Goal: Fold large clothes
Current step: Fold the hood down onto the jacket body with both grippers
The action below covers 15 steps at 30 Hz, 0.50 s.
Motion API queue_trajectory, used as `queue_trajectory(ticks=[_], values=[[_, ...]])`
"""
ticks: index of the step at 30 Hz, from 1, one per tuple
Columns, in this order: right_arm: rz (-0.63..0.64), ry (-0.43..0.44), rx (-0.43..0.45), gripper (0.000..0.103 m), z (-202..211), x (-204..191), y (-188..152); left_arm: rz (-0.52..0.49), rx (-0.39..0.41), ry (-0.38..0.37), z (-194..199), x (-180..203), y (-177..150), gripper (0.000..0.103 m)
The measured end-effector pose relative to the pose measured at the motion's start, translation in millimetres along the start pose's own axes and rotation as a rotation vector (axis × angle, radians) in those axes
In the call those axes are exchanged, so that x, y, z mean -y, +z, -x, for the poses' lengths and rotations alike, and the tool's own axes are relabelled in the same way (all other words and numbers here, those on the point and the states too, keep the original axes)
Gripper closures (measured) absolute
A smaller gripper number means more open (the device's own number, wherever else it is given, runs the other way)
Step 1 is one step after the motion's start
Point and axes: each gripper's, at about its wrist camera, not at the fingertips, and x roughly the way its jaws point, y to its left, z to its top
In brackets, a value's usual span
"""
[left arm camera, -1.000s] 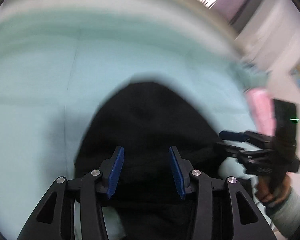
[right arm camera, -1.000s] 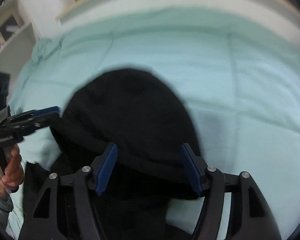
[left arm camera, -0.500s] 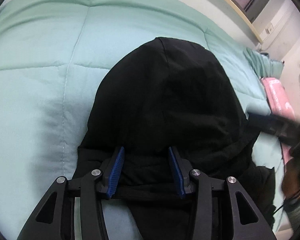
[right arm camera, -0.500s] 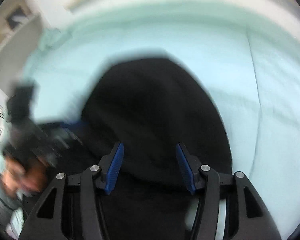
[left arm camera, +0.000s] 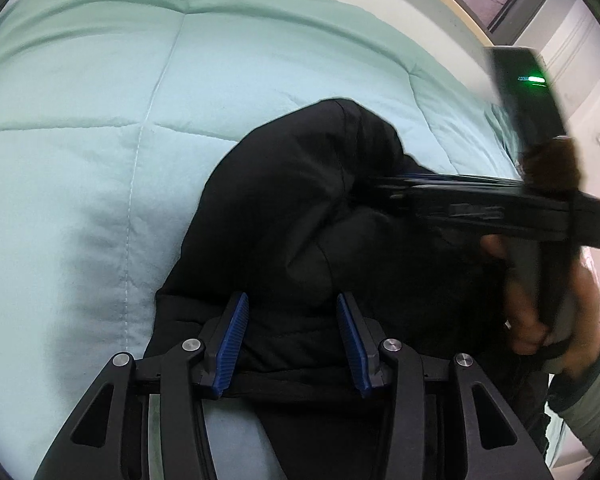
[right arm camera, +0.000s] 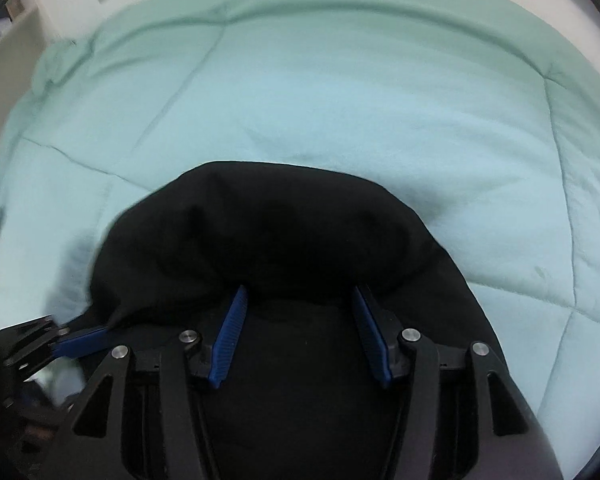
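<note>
Black hooded jacket (left arm camera: 284,216) lying on a pale green quilt (left arm camera: 100,120), rounded hood end toward the quilt's far edge, body trailing back to the near edge under both tools. In the right wrist view the hood (right arm camera: 268,232) bunched into a low dark mound, stitched quilt panels spreading beyond it on every side.

Left gripper (left arm camera: 292,332) poised low over the jacket's shoulder area, blue pads (left arm camera: 232,332) standing apart with black cloth showing between them; whether they pinch any fabric cannot be told, no fold visibly clamped. Seen from the right wrist view, its blue tip (right arm camera: 80,338) at the jacket's left edge, touching or just beside the cloth.

Right gripper (right arm camera: 300,328) over the hood's base, jaws parted about halfway and just closing in a little, cloth under and between the pads but no clear pinch. From the left wrist view, blurred, reaching in from the right side with fingers (left arm camera: 400,188) pressed into the hood's side; a hand (left arm camera: 540,312) wrapped round its handle, grey sleeve (left arm camera: 596,400) behind.

Pale wall and a window frame (left arm camera: 512,8) past the quilt's far right corner.
</note>
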Motion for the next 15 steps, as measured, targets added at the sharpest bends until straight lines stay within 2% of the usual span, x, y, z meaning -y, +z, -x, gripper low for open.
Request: queue_trajectory(ticks=[3,7,10,13,15], values=[[-0.019,0.06,0.049,0.044,46,12,-23,-0.004,-0.005,-0.005,13,7,6,0.056],[0.009,0.033,0.053,0.044,89,23,-74,-0.037,0.032,-0.044,44,18,7,0.055],[-0.001,0.032,-0.013,0.046,78,51,-92,-0.02,0.023,-0.025,41,15,4,0.048],[-0.021,0.031,-0.095,0.047,45,59,-100,0.021,-0.104,0.015,3,3,0,0.048],[-0.005,0.02,-0.111,0.047,43,58,-96,0.007,-0.127,0.024,4,5,5,0.048]])
